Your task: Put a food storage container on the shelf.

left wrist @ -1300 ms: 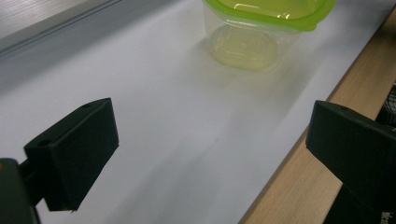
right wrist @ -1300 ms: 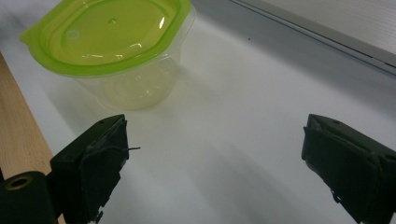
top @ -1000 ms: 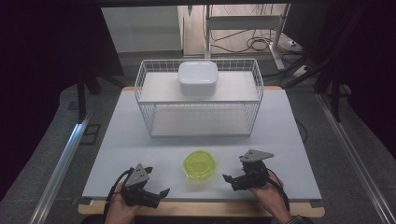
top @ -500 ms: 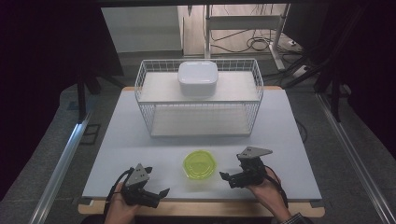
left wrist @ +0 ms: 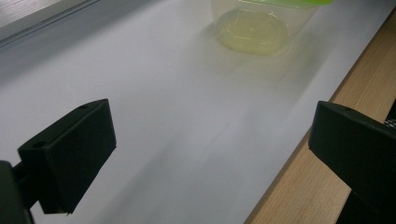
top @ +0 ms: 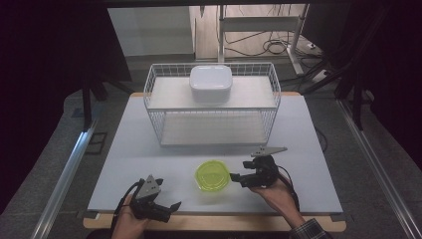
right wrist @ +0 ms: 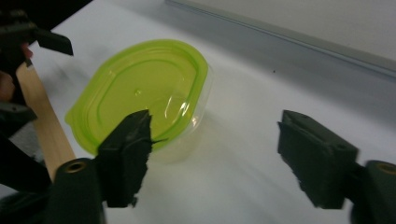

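Right gripper [top: 238,177], a black two-jaw tool held in the person's right hand [top: 275,193], is hovering just beside the right side of the clear plastic container with the lime-green lid [top: 213,175], its jaws standing apart with nothing between them; they have just been closing a little. Seen from the right gripper view, one jaw is overlapping the lid's near edge while the other is standing over bare desk surface. Left gripper [top: 169,205], held by the left hand [top: 128,221], is resting near the front-left edge of the white desk [top: 124,149], jaws wide and empty, one of them hanging over the wooden front strip [left wrist: 299,186]. Open desk surface is lying all around the container: a broad bare band is separating it from the white wire basket rack [top: 214,112] toward the back edge, and both side edges are well apart from it. A white lidded square box [top: 210,83] is sitting on the rack's top. The container is sitting upright near the middle of the front edge, its rounded lid closed and glossy, its translucent walls showing yellowish.
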A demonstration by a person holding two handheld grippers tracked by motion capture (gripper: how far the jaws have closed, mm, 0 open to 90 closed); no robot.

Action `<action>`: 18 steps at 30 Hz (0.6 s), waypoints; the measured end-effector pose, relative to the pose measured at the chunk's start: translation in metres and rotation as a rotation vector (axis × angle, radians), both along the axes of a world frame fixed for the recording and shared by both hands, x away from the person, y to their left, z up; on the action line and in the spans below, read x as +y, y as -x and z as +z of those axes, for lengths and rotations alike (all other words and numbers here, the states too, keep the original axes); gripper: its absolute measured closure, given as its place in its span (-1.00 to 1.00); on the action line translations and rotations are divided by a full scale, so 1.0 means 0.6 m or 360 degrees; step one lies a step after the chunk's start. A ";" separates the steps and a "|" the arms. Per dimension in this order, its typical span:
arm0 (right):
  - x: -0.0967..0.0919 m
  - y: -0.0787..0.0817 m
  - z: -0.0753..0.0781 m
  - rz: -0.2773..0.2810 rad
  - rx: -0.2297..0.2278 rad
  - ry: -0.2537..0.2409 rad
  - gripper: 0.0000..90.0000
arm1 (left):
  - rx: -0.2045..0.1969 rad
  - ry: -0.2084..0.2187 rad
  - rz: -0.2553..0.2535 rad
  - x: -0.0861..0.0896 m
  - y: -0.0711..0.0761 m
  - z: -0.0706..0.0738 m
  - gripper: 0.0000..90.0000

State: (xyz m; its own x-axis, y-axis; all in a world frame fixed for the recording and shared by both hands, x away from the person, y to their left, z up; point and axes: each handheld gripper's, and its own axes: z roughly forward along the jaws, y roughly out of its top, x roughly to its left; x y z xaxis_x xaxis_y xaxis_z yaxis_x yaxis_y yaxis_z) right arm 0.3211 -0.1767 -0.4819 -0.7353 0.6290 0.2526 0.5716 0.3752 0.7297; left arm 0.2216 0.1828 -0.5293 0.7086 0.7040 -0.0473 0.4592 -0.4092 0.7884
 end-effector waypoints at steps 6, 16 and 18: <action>0.016 -0.023 0.000 0.0012 0.0121 -0.0075 -0.03 | 0.0000 -0.0002 -0.0006 0.001 0.000 0.000 -0.98; 0.034 -0.045 -0.013 -0.0033 0.0351 -0.0134 0.26 | -0.0003 -0.0014 -0.0016 0.000 0.000 -0.001 -0.98; 0.032 -0.050 -0.016 -0.0038 0.0394 -0.0175 0.32 | -0.0002 -0.0019 -0.0018 -0.001 0.000 -0.001 -0.98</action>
